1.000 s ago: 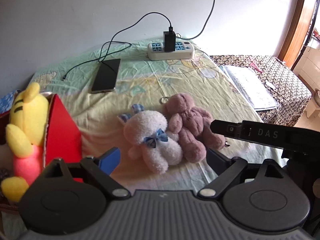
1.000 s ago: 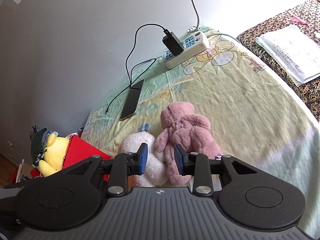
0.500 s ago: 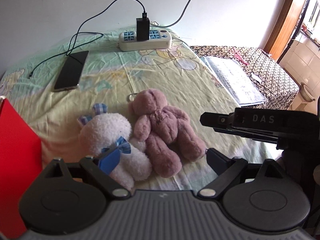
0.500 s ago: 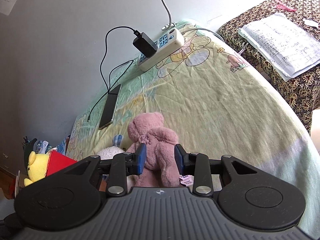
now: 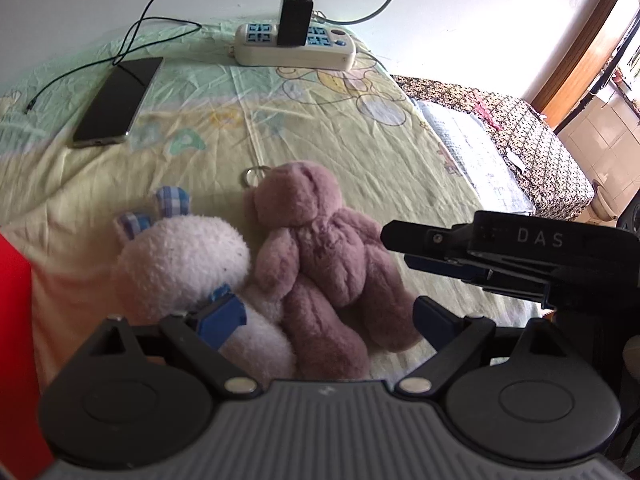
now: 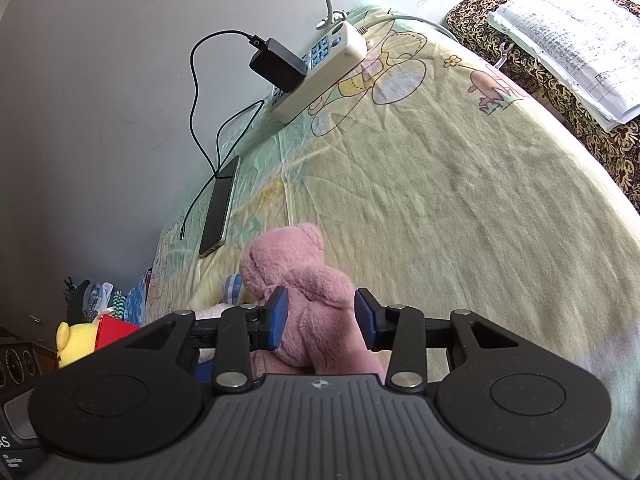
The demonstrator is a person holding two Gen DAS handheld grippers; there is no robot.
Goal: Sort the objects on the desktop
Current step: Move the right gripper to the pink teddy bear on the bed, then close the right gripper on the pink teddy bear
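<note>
At the centre of the left wrist view a mauve plush bear (image 5: pixel 320 256) lies on the pale yellow cartoon-print sheet (image 5: pixel 360 144), touching a white plush rabbit with blue checked ears (image 5: pixel 184 264) on its left. The left gripper (image 5: pixel 326 320) is spread wide around both toys. The right gripper (image 6: pixel 320 318), entering that view mid-right, has its blue pads released on either side of the bear's body. Only the right wrist view shows a yellow plush toy (image 6: pixel 78 340) at lower left. A black phone (image 5: pixel 118 102) lies upper left.
</note>
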